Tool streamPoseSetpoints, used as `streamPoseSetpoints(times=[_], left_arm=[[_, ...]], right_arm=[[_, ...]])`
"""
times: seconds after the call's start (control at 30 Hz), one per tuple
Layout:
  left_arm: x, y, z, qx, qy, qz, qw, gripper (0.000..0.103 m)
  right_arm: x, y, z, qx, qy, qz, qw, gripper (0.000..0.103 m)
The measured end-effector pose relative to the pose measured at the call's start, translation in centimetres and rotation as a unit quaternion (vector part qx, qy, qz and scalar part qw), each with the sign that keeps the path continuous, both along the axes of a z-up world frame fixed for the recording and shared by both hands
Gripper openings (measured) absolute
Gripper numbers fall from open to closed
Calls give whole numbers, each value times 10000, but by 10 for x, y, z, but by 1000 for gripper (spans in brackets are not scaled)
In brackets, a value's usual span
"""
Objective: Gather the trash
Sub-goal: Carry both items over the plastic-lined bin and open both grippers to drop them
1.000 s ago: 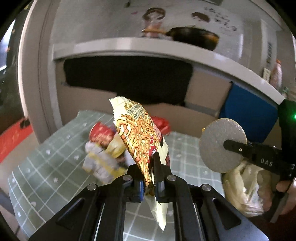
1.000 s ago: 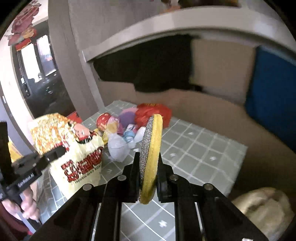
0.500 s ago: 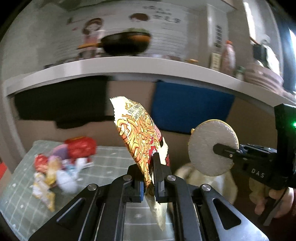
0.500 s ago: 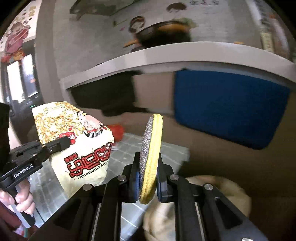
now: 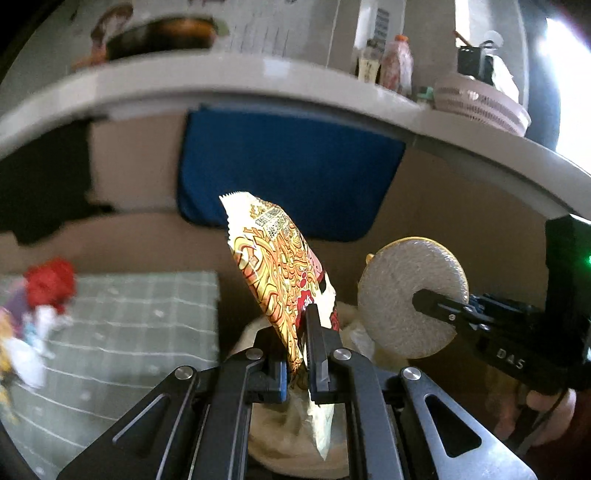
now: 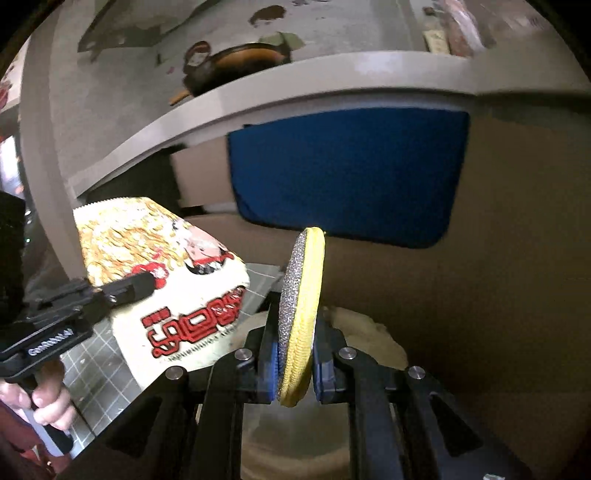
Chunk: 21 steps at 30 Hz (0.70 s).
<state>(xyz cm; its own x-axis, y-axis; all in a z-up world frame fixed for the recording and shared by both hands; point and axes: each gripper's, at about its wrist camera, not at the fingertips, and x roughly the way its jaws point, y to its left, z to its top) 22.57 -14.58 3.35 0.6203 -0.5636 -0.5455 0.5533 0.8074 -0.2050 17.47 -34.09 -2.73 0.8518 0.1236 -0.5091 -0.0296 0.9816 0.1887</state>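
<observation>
My left gripper is shut on a yellow and white noodle wrapper, held upright; it also shows in the right wrist view. My right gripper is shut on a round yellow scouring pad, seen face-on in the left wrist view. Both hang over a bin lined with a pale plastic bag, which also shows below the pad. More trash lies in a heap on the checked tablecloth at the left.
A grey counter edge curves overhead with a pan, bottles and a pink basket. A blue cloth hangs below it against a brown wall.
Both grippers have swung right, away from the table, with the wrapper and the pad still held. The trash heap has slid to the left edge and the lined bin now lies under both grippers.
</observation>
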Motion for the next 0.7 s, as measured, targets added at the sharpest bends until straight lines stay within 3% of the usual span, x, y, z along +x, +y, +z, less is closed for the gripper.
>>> streamPoseSetpoints(times=[0.1, 0.33, 0.43, 0.53, 0.57, 0.7], left_arm=[[17, -15, -28, -78, 437, -185, 9988, 8], [47, -49, -110, 606, 1460, -321, 9869, 8], [45, -63, -127, 938, 1498, -426, 9833, 8], [35, -75, -130, 1325, 1218, -549, 9821, 8], [33, -76, -131, 1338, 1206, -569, 9820, 8], [38, -62, -129, 709, 1557, -529, 9838, 11]], right_arm=[[5, -9, -12, 10, 106, -98, 9999, 13], [33, -13, -48, 140, 543, -73, 9984, 13], [44, -13, -59, 177, 682, -83, 9975, 13], [53, -14, -68, 165, 784, -118, 9967, 13], [55, -15, -71, 167, 834, -120, 9963, 13], [64, -10, -89, 287, 1159, 33, 9928, 13]])
